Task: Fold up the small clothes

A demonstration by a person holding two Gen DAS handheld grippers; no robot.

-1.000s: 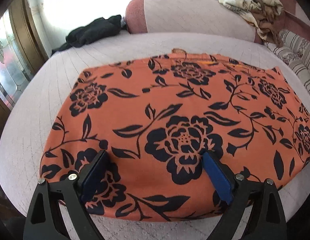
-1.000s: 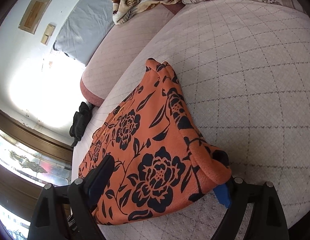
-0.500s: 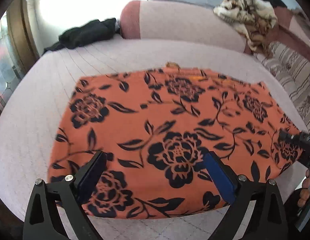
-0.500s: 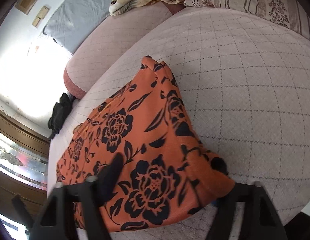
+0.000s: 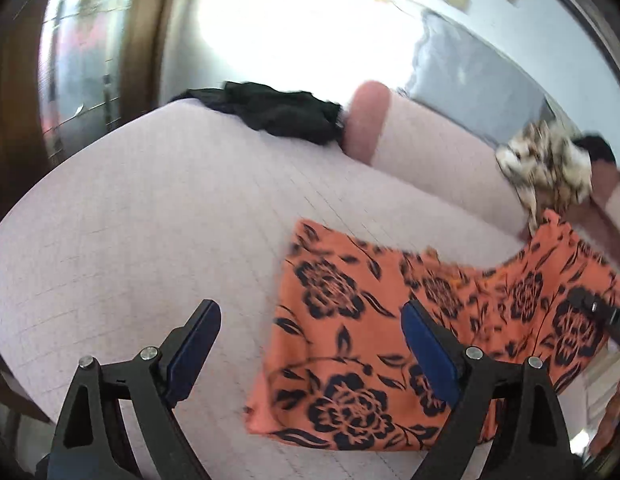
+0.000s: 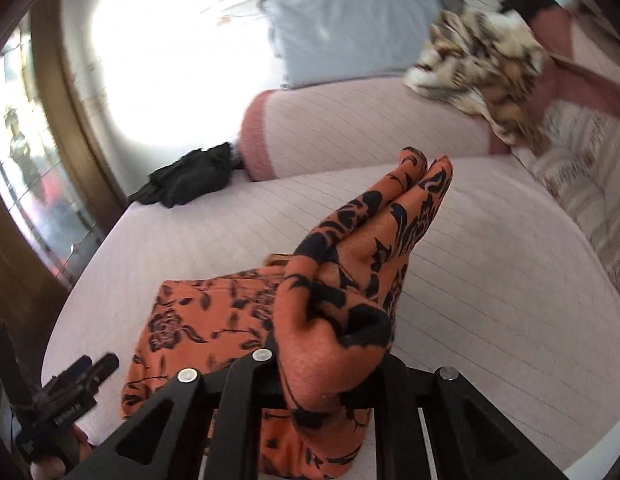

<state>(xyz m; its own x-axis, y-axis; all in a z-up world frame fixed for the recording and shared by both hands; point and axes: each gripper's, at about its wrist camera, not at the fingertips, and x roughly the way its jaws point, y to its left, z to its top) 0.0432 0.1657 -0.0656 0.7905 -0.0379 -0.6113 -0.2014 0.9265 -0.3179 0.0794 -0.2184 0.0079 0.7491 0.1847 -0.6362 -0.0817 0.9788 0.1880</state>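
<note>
Right wrist view shows the right gripper [image 6: 329,364] with its jaws closing, a bunched corner of the orange floral garment [image 6: 349,280] pinched between them and standing up in a peaked fold ahead of the fingers, while the rest of the cloth trails down to the left onto the pink quilted bed [image 6: 489,280]. Left wrist view shows the left gripper [image 5: 310,340] spread wide, its jaws closing slightly with only bare quilt and the garment's near edge between them; nothing is pressed by its blue pads [image 5: 427,354]. There the garment [image 5: 349,340] lies mostly to the right of that claw, its left part flat on the bed [image 5: 150,220] and its right side lifted toward the other tool's black tip [image 5: 597,312]. One orange garment is in play. One black garment [image 6: 190,176] sits crumpled at the far edge of the bed beside a pink bolster [image 6: 349,132], one grey pillow [image 6: 349,28] leans on the wall behind it, and one brown-and-cream patterned cloth [image 6: 481,56] is heaped at the right. The left gripper also shows small at the lower left of the right wrist view [image 6: 86,372].
</note>
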